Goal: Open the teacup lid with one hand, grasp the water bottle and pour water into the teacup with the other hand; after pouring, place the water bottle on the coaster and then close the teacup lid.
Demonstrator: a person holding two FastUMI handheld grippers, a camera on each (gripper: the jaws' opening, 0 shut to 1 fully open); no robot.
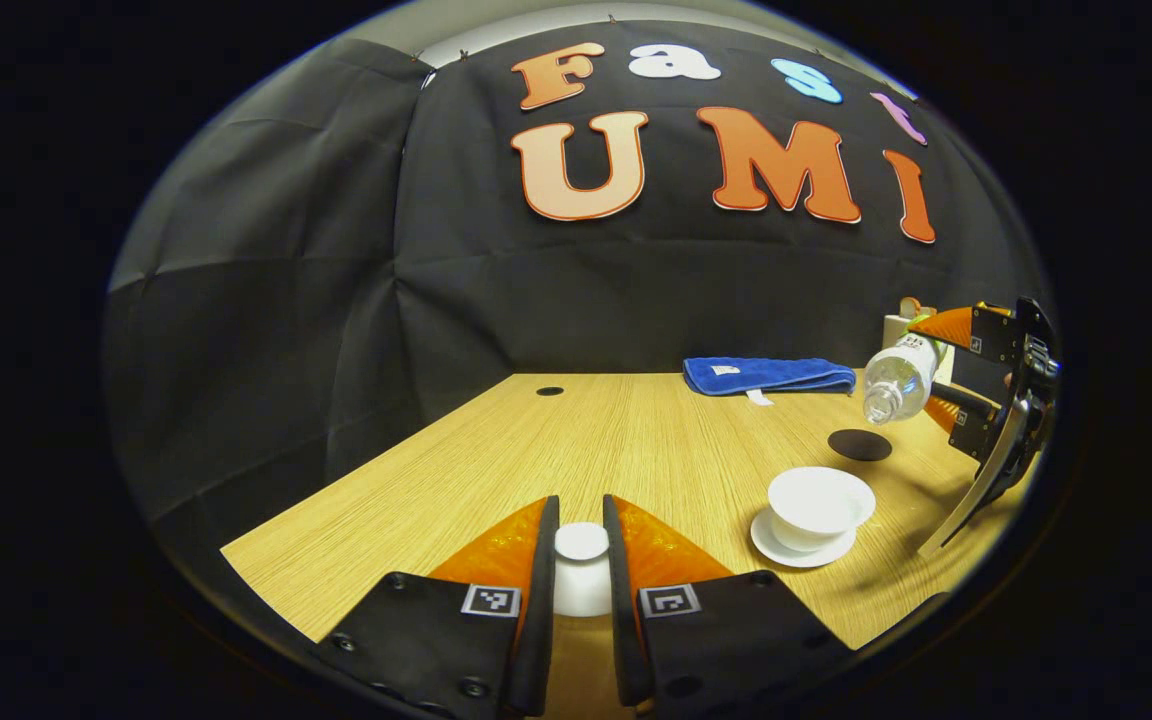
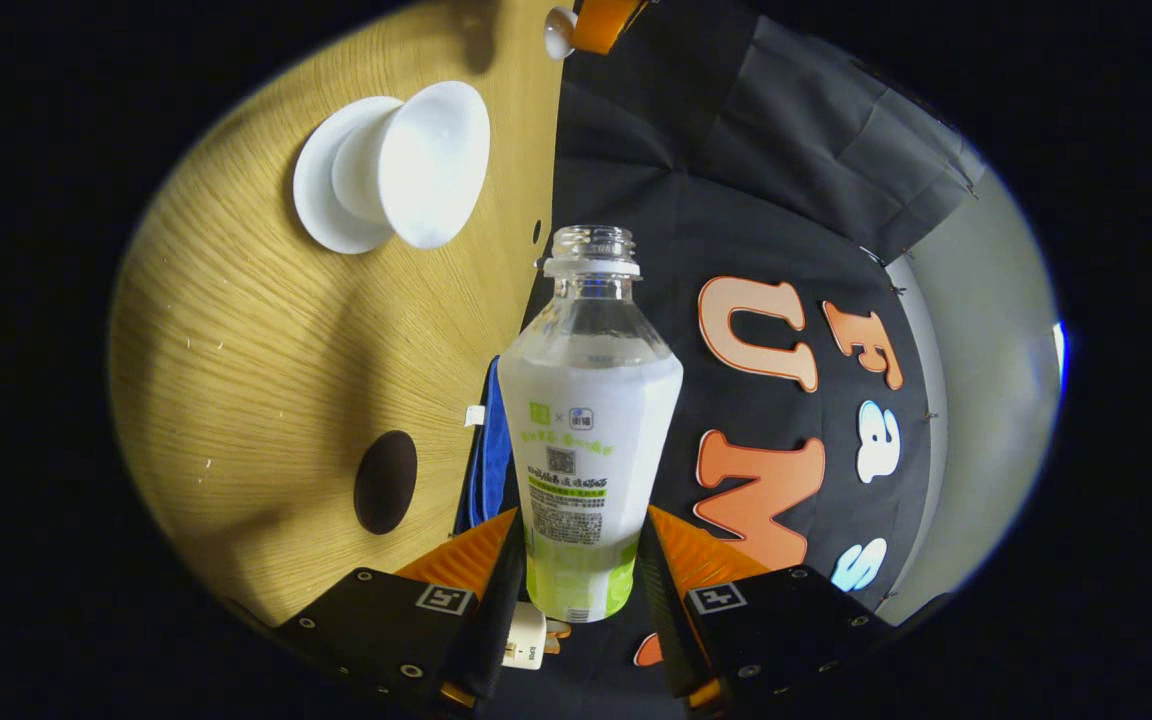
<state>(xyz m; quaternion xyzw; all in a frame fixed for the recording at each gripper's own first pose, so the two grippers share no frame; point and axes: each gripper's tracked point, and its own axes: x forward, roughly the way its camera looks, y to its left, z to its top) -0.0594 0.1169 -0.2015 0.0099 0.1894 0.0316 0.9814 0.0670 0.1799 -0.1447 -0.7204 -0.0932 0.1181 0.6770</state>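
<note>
Two grippers, each clamped on its own thing: lid in the left, water bottle in the right.

In the left gripper view the left gripper grips the white teacup lid by its knob between both fingers, held just above the wooden table. The uncovered white teacup stands on its saucer to the right, with the dark round coaster behind it and a folded blue towel further back. In the right gripper view the right gripper squeezes the water bottle at its lower body; the bottle is uncapped and tipped on its side, mouth toward the teacup but apart from it.
</note>
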